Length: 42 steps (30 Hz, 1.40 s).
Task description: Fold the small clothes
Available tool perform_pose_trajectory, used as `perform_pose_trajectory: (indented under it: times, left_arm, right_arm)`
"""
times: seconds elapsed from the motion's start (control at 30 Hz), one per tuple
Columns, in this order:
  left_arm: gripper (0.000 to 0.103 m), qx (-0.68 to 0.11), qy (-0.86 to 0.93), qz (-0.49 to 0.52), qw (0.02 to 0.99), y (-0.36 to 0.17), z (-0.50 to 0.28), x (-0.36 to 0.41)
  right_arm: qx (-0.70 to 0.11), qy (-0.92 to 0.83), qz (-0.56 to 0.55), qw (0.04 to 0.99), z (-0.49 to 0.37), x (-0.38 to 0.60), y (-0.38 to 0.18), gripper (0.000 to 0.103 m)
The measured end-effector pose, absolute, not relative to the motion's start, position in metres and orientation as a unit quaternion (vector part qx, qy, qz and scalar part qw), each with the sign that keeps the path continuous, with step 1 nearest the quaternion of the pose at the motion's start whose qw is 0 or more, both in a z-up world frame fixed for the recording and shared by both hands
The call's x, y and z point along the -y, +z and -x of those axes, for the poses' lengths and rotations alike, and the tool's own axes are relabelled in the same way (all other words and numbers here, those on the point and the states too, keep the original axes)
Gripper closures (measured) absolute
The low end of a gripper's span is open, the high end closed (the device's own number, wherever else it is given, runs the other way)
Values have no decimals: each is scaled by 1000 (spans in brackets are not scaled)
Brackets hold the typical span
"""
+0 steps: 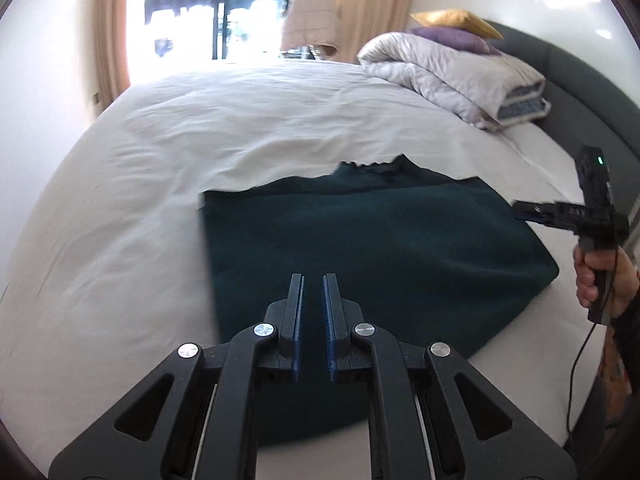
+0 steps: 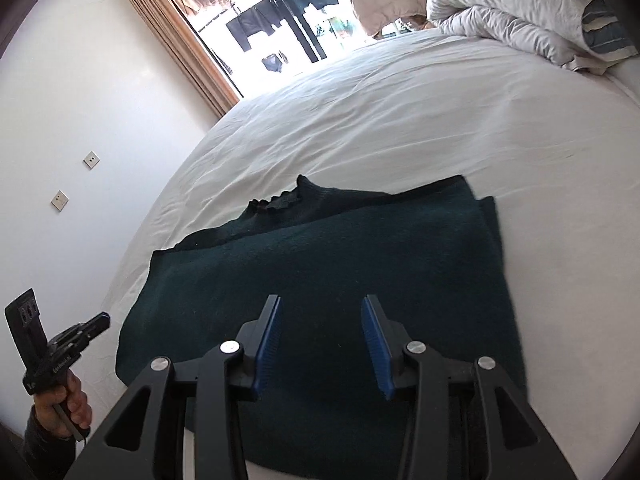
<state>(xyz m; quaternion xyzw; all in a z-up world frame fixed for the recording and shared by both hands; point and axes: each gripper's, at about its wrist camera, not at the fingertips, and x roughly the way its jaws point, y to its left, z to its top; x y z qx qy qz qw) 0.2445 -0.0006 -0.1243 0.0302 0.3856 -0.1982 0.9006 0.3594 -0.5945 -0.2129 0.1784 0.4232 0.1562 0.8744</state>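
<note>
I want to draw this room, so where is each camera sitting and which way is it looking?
Left wrist view: sits on the left gripper, looking forward and down over the dark green sweater on the bed toward the window; the right hand shows at the right edge.
Right wrist view: sits on the right gripper, looking over the same sweater; the left hand shows at the lower left.
Shared: sweater, bed, window, rolled duvet.
</note>
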Motion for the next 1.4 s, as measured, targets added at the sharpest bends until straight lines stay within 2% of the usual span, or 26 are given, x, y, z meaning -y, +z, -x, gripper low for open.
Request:
perform_pose_trajectory:
  times: [0.13,0.17,0.2,0.23,0.27,0.5,0.53,0.57,0.6,0.67,0.83,0.97,1.03,1.1,1.17,1.23,1.27,1.37,1.4]
  left_arm:
    - [94,-431,-178,-41,884,-162,-278,26]
    - [94,-440,-170,-37,881,-172,-283,23]
    - [94,-442,-167,-28,881,-178,-285,19]
    - [94,-440,-168,-12,882,-182,-286,12]
    - [94,-439,-172,6,882,-185,-287,5]
    - [94,-438,-187,54,878,-196,-285,-18]
    - [94,-437,-188,57,878,-198,-286,-18]
    - [94,-435,-188,62,878,-199,-286,-20]
    - [94,-434,-189,67,879,-200,-285,-21]
    - [94,-433,-188,74,879,-199,-285,-21]
    - [94,-433,-177,77,881,-195,-279,-22]
    - [94,-406,-154,107,895,-181,-256,-33]
    - [94,-396,-146,125,898,-178,-239,-41]
    - [94,-391,-137,150,898,-176,-220,-51]
    - [94,-384,-127,174,898,-176,-203,-61]
    - [94,-388,-121,199,892,-178,-189,-72]
    - [94,-391,-116,218,887,-180,-183,-76]
    - [94,-389,-106,265,876,-182,-163,-88]
    - [94,-387,-102,282,872,-183,-156,-90]
  right_arm:
    - [-455,138,-208,855,-395,596,-243,58]
    - [-456,120,-220,854,-400,605,-249,64]
    - [-452,112,-235,853,-401,614,-254,78]
    - [-448,101,-254,851,-404,627,-259,86]
    - [-445,86,-268,850,-407,636,-263,103]
    - [-399,-5,-303,866,-408,686,-255,103]
    - [-389,-25,-312,866,-402,691,-251,101]
    - [-381,-41,-320,866,-395,691,-245,88]
    - [-375,-44,-319,869,-389,687,-239,68]
    - [-360,4,-314,878,-370,659,-226,51]
    - [-396,159,-294,855,-351,566,-229,49]
    - [-429,177,-256,848,-358,532,-248,48]
    - [-414,180,-270,850,-360,545,-251,56]
    - [-410,159,-287,851,-361,567,-255,74]
    - [-398,128,-308,855,-359,590,-259,79]
    - [-389,74,-327,858,-359,617,-258,79]
    - [-381,48,-339,859,-353,629,-256,78]
    - [-355,21,-374,857,-335,639,-241,43]
    - [-344,38,-379,858,-331,633,-234,42]
